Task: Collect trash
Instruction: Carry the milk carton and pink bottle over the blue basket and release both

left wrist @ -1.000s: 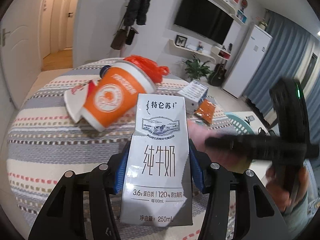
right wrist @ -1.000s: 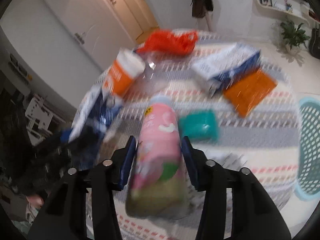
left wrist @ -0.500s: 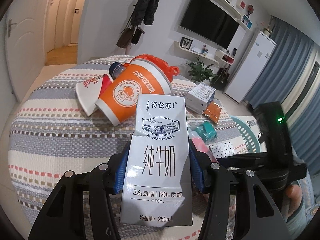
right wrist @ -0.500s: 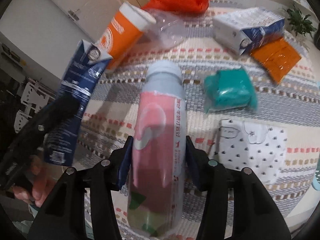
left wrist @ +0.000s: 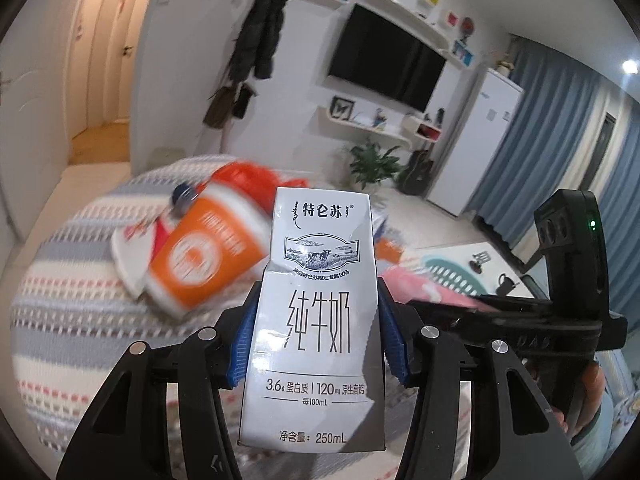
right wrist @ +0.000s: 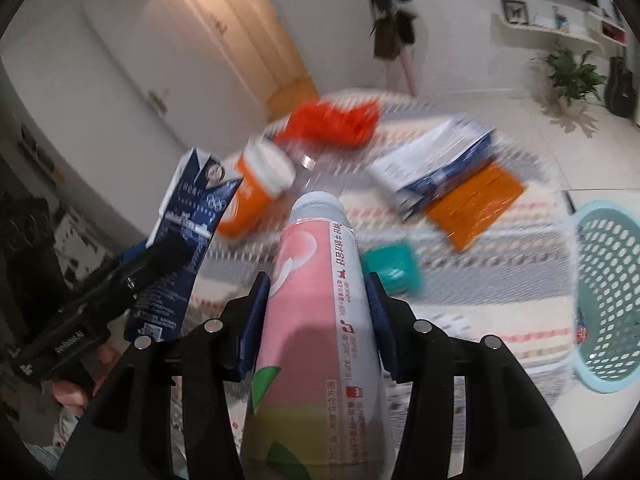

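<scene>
Much of the background in both wrist views is smeared by motion blur, so the litter on the striped cloth [right wrist: 480, 264] reads only as shapes. The left tongs [left wrist: 316, 340] are clenched on a white milk carton [left wrist: 316, 320], upright between the blue pads [left wrist: 240, 344]; its base is cut off by the black arms, and its front shows a creased, dented edge on the right. The carton hides part of the orange paper cup [left wrist: 204, 260] lying tipped on the cloth, with a red bag [left wrist: 248, 176] behind it.

The right tongs [right wrist: 320, 312] are clenched on a pink bottle [right wrist: 320, 320] with a pale cap, its lower end lost below the frame. From this view the carton's dark blue side [right wrist: 188, 240] shows at left. Beyond lie a blurred orange packet [right wrist: 476, 204], a blue-and-white box [right wrist: 432, 160] and a teal packet [right wrist: 392, 268]. A teal perforated basket [right wrist: 612, 296], cut by the frame edge, stands at right.
</scene>
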{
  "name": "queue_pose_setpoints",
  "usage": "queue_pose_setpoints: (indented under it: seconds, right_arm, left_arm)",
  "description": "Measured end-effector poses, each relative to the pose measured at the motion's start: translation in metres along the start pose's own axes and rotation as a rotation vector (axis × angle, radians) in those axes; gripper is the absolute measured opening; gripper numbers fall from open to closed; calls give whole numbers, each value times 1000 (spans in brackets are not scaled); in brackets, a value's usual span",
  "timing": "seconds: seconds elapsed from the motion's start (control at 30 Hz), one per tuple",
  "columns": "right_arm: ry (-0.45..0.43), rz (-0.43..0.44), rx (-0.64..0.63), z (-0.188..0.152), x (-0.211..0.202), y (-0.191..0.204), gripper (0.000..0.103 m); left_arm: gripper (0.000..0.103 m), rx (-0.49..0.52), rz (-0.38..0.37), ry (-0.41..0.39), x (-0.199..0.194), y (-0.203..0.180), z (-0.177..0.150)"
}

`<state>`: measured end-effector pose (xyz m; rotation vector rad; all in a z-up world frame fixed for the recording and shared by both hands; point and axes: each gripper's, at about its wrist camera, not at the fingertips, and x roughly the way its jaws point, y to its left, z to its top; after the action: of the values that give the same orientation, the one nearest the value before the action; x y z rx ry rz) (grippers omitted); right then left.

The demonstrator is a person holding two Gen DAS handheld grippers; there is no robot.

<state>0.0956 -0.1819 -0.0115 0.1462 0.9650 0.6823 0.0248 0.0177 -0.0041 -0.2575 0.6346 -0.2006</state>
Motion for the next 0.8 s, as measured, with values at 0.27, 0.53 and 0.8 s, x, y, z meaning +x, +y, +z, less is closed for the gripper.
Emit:
queue_pose_setpoints:
  seconds: [0.27,0.53,0.8]
  right_arm:
    - [-177,-80,103,18,-77,-74,45]
    - [-265,-168,250,14,-128,-158,45]
    - [-255,-297,400,-7,-123,-241,45]
  left_arm:
    - [51,121,-77,2,38,-75,34]
    - [51,192,-194,77,101,-151,50]
    - [51,216,-254,202,171,-209,35]
